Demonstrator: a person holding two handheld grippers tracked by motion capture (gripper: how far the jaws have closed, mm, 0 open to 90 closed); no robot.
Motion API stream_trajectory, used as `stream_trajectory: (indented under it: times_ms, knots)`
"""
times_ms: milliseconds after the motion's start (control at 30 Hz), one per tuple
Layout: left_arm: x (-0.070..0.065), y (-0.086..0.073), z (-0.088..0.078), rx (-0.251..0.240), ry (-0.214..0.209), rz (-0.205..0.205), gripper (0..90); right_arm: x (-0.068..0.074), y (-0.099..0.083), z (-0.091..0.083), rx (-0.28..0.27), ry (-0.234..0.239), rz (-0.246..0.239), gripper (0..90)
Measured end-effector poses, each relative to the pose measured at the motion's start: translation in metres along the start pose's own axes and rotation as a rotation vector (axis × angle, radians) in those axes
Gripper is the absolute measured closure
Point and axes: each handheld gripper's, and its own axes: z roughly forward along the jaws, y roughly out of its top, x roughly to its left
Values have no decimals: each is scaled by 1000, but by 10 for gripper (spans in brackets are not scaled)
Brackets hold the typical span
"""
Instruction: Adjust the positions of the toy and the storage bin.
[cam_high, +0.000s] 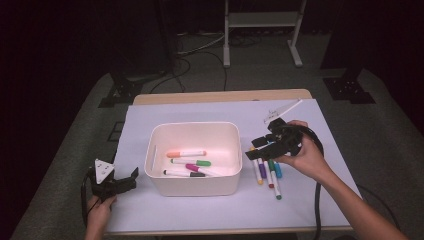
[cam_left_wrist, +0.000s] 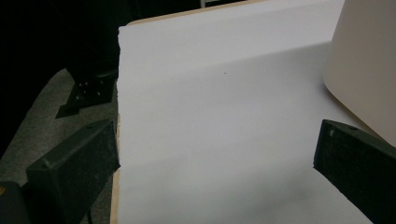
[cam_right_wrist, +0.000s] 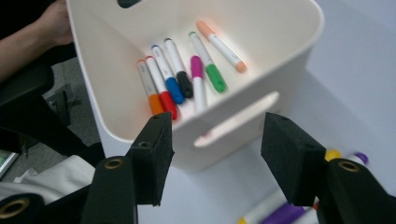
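A white bin (cam_high: 195, 186) stands mid-table with several markers (cam_high: 186, 153) lying in it: orange, green, magenta and black caps. The right gripper view looks into that bin (cam_right_wrist: 280, 70) and onto its markers (cam_right_wrist: 180, 79). More loose markers (cam_high: 267, 172) lie on the sheet just right of the bin, under my right hand. My right gripper (cam_high: 257, 150) hovers over them, pointing at the bin, and this gripper (cam_right_wrist: 217, 140) is open with nothing between its jaws. My left gripper (cam_high: 127, 181) rests at the table's left front, left of the bin; this gripper (cam_left_wrist: 215, 154) is open and holds nothing.
A white paper sheet (cam_high: 210, 112) covers the wooden table (cam_high: 220, 95). A clear plastic piece (cam_high: 282, 109) lies at the back right of the sheet. Black stand bases (cam_high: 117, 92) and a white frame (cam_high: 262, 30) stand on the floor beyond the table.
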Motion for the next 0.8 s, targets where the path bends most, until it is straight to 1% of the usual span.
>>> stream_trajectory:
  times_ms: [100, 167, 233, 267, 400, 500, 567, 733, 800]
  knots:
    - [0, 0, 0, 1, 1, 2, 0, -8, -12, -1, 3, -23, 19, 424]
    - [0, 0, 0, 1, 0, 2, 0, -15, -22, 1, 10, -36, 43, 424]
    - [0, 0, 0, 1, 1, 2, 0, -21, -30, 2, 18, -50, 55, 424]
    - [0, 0, 0, 1, 1, 2, 0, -25, -36, 3, 21, -54, 70, 423]
    - [0, 0, 0, 1, 3, 2, 0, -37, -51, 5, 34, -82, 106, 426]
    - [0, 0, 0, 2, 3, 2, 0, -43, -59, 8, 41, -100, 125, 436]
    - [0, 0, 0, 1, 3, 2, 0, -48, -64, 10, 52, -128, 132, 443]
    - [0, 0, 0, 1, 2, 1, 0, -59, -76, 17, 66, -153, 164, 468]
    - [0, 0, 0, 1, 1, 2, 0, -61, -77, 19, 72, -157, 168, 468]
